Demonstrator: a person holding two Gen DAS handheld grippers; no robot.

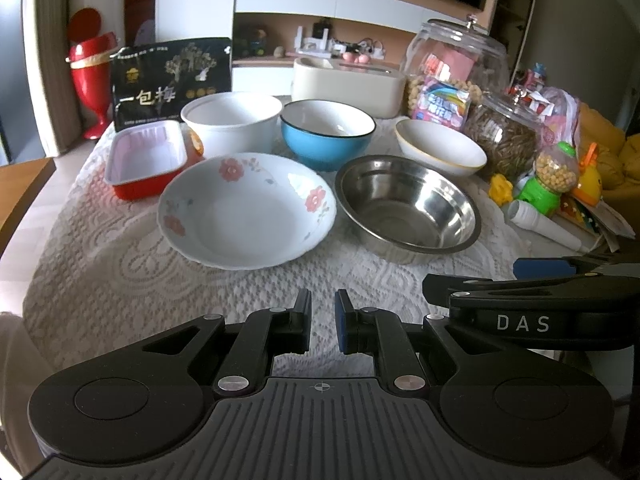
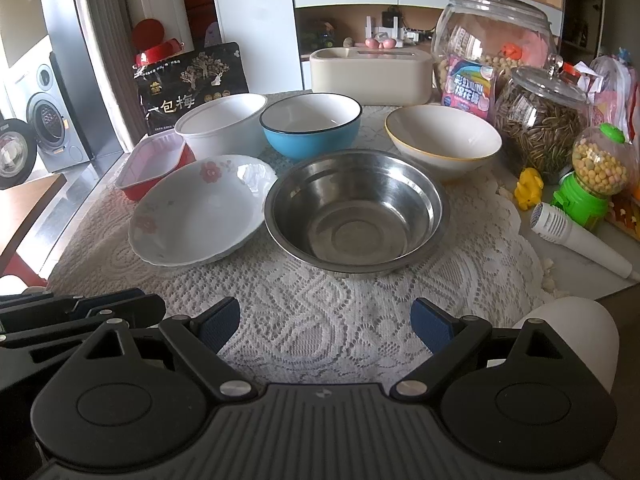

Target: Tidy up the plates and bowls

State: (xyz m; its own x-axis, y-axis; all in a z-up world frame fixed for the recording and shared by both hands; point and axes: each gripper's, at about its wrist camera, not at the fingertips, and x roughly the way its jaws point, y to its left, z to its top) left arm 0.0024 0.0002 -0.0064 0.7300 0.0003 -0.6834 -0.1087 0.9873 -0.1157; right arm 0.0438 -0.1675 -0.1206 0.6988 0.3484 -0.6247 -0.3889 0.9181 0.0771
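On the lace-covered table stand a floral white plate [image 1: 246, 210] [image 2: 200, 210], a steel bowl [image 1: 408, 208] [image 2: 356, 210], a blue bowl [image 1: 326, 134] [image 2: 312, 126], a white tub-shaped bowl [image 1: 232, 122] [image 2: 222, 126], a white bowl with a yellow rim [image 1: 440, 148] [image 2: 442, 140] and a red rectangular dish [image 1: 146, 158] [image 2: 154, 164]. My left gripper [image 1: 322, 322] is nearly shut and empty, in front of the plate. My right gripper [image 2: 324, 322] is open and empty, in front of the steel bowl; it also shows in the left wrist view [image 1: 532, 296].
A black snack bag [image 1: 172, 80], a cream box [image 1: 348, 84], two glass jars [image 1: 456, 60] [image 1: 504, 136], toys [image 1: 556, 176] and a white toy microphone [image 2: 576, 236] crowd the back and right. A red vase [image 1: 90, 68] stands beyond the left edge.
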